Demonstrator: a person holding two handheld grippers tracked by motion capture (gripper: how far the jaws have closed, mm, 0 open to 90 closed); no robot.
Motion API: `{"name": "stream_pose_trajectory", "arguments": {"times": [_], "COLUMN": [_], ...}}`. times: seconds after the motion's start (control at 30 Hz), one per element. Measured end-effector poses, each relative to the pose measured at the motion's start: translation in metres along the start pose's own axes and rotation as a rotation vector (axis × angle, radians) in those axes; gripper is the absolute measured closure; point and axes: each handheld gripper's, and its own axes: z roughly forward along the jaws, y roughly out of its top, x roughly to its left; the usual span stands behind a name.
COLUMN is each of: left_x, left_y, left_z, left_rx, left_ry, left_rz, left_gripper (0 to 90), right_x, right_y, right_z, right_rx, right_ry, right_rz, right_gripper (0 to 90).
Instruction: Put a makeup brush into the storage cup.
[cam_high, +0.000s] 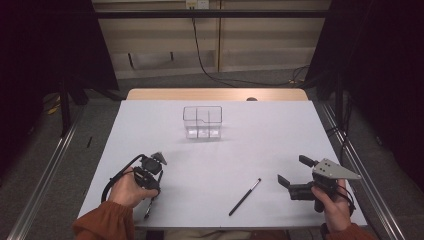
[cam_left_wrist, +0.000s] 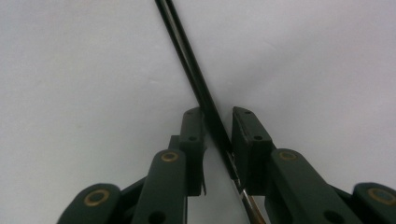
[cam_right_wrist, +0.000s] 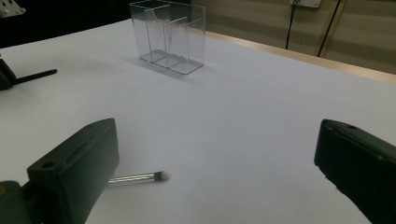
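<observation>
Left tool (cam_high: 158, 160) is sitting well in front of the clear organizer (cam_high: 202, 121), off to its left. Its jaws are narrow around a slim black brush (cam_left_wrist: 196, 79), which is still lying on the counter (cam_high: 250, 140).

Right tool (cam_high: 291, 169) is resting wide and empty, in front of the organizer and to its right. A second brush (cam_high: 245, 196) is lying between the two tools.

Risk, as I judge it: the handle is crossing the pads at a slant. On lifting it may pivot or slip out, since it is so thin.

The left gripper view is showing that slant. In the high view the hand is covering it. The right gripper view is giving the organizer's dividers (cam_right_wrist: 168, 37) and the second brush's pale bristle tip (cam_right_wrist: 161, 176).
</observation>
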Motion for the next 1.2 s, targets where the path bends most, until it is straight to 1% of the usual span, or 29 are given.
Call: {"name": "stream_pose_trajectory", "arguments": {"times": [0.07, 0.1, 0.23, 0.33, 0.4, 0.5, 0.57, 0.67, 0.7, 0.77, 0.8, 0.87, 0.93, 1.0, 1.03, 1.1, 1.2], "left_x": [0.0, 0.0, 0.002, 0.0, -0.001, 0.001, 0.005, 0.008, 0.009, 0.01, 0.011, 0.012, 0.012, 0.012, 0.013, 0.014, 0.018], "left_y": [0.0, 0.0, -0.001, 0.0, 0.0, -0.003, -0.005, -0.008, -0.009, -0.01, -0.011, -0.012, -0.013, -0.014, -0.015, -0.015, -0.017], "left_z": [0.0, 0.0, 0.0, 0.0, 0.0, 0.0, -0.002, -0.003, -0.003, -0.004, -0.004, -0.005, -0.005, -0.005, -0.005, -0.006, -0.009], "left_rx": [0.0, -0.002, -0.005, -0.005, -0.004, -0.023, -0.04, -0.063, -0.069, -0.077, -0.089, -0.092, -0.102, -0.106, -0.124, -0.13, -0.163], "left_ry": [0.0, 0.002, 0.004, 0.015, 0.03, 0.012, -0.018, -0.041, -0.045, -0.051, -0.056, -0.063, -0.07, -0.071, -0.078, -0.083, -0.103], "left_rz": [0.004, 0.006, 0.018, 0.019, 0.029, 0.025, 0.016, 0.013, 0.008, 0.011, 0.003, 0.002, -0.014, -0.016, -0.022, -0.024, -0.037], "left_gripper": [76.4, 78.6, 81.8, 83.8, 84.6, 84.8, 84.9, 84.9, 84.9, 84.9, 84.9, 84.9, 84.8, 84.8, 84.8, 84.8, 84.9], "right_x": [0.0, 0.0, 0.0, 0.0, 0.0, 0.0, 0.0, 0.0, 0.0, 0.0, 0.0, 0.0, -0.001, 0.0, 0.0, 0.0, 0.0], "right_y": [0.0, 0.0, 0.0, 0.0, 0.0, 0.0, 0.0, 0.0, 0.0, 0.0, 0.0, 0.0, 0.0, 0.0, 0.0, 0.0, 0.0], "right_z": [0.0, 0.0, 0.0, 0.0, 0.0, 0.0, 0.0, 0.001, 0.001, 0.001, 0.001, 0.001, 0.001, 0.001, 0.001, 0.001, 0.001], "right_rx": [0.0, 0.0, 0.001, 0.001, 0.002, 0.002, 0.004, 0.004, 0.005, 0.005, 0.003, 0.003, 0.002, 0.004, 0.003, 0.004, 0.002], "right_ry": [0.0, 0.001, 0.0, 0.0, 0.001, 0.001, 0.0, 0.0, -0.001, -0.001, -0.001, -0.001, -0.003, -0.002, -0.002, -0.002, -0.002], "right_rz": [0.0, 0.0, 0.0, 0.0, -0.001, 0.0, 0.001, 0.003, 0.004, 0.005, 0.004, 0.004, 0.004, 0.004, 0.004, 0.004, 0.004], "right_gripper": [0.0, 0.0, 0.0, 0.0, 0.0, 0.0, 0.0, 0.0, 0.0, 0.0, 0.0, 0.0, 0.0, 0.0, 0.0, 0.0, 0.0]}}
